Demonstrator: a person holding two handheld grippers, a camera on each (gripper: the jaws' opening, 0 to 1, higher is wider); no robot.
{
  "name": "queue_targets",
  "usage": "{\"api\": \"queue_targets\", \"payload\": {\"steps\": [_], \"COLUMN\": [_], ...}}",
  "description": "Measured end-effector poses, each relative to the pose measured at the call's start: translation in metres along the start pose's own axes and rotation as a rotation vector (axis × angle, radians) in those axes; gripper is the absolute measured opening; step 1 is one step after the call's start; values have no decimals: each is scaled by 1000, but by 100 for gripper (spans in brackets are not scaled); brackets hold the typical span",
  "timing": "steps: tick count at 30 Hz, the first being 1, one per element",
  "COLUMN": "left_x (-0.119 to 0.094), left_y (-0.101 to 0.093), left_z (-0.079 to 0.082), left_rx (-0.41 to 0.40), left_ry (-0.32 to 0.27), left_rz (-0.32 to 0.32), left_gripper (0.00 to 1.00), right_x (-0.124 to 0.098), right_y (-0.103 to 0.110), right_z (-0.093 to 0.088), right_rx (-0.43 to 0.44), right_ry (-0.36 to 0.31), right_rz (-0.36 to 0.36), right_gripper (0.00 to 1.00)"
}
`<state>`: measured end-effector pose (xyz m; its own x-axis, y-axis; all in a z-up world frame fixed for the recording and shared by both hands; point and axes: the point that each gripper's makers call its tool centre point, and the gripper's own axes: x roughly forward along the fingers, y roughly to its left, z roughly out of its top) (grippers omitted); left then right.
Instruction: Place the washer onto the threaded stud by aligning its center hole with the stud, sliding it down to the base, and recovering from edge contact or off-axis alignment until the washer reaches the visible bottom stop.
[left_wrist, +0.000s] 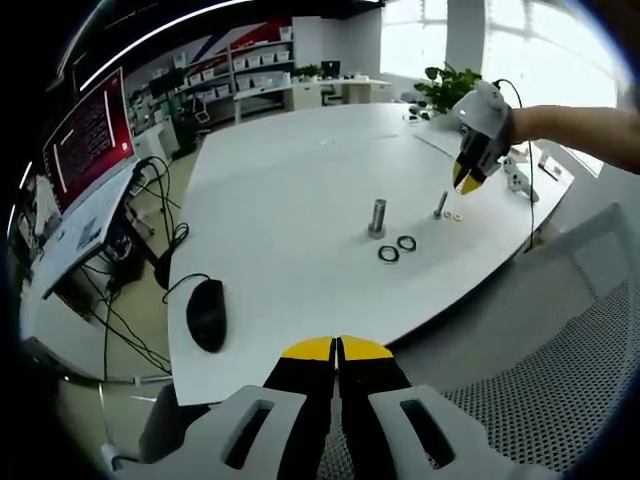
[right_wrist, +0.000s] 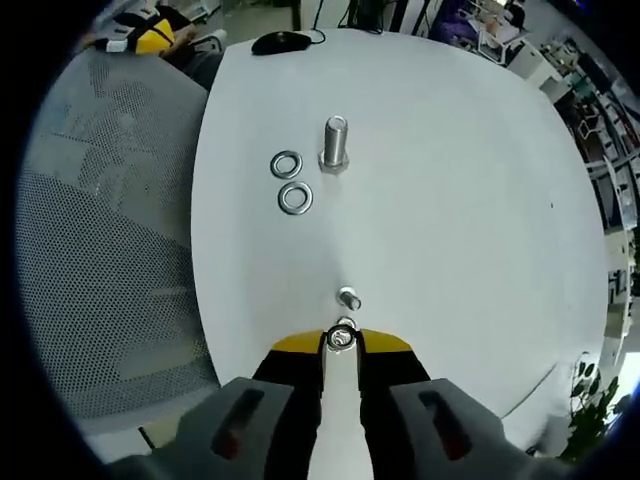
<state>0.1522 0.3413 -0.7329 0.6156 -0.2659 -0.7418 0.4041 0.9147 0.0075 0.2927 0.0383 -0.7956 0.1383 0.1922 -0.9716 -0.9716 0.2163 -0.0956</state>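
My right gripper (right_wrist: 341, 345) pinches a small washer (right_wrist: 341, 338) at its yellow tips, just short of the small stud (right_wrist: 349, 298) on the white table (right_wrist: 450, 180). Farther off stand a larger bolt (right_wrist: 335, 143) and two loose washers (right_wrist: 290, 182) beside it. My left gripper (left_wrist: 337, 348) hangs back off the table edge, jaws closed on nothing, mouse (left_wrist: 206, 314) nearby.

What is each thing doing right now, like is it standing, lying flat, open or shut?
Right gripper: shut on a small washer, just short of the small stud.
Left gripper: shut, holding nothing, back from the table.
Small stud: upright, bare.
Large stud: upright, bare.
Two large washers: lying flat, side by side next to the large stud.
Computer mouse: lying near the table edge.
Monitor: switched on.
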Motion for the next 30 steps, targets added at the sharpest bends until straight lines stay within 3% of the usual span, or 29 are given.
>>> {"api": "queue_targets", "payload": {"steps": [6, 12, 30], "left_x": [0, 0, 1], "left_y": [0, 0, 1], "left_z": [-1, -2, -4], "left_rx": [-1, 0, -2], "left_ry": [5, 11, 22], "left_rz": [0, 0, 0], "left_gripper": [0, 0, 0], "right_x": [4, 11, 32], "right_y": [-7, -9, -4], "right_z": [9, 10, 11], "right_rx": [-1, 0, -16], "right_ry": [-33, -30, 10], "right_rz": [-45, -45, 14], "right_gripper": [13, 13, 13]}}
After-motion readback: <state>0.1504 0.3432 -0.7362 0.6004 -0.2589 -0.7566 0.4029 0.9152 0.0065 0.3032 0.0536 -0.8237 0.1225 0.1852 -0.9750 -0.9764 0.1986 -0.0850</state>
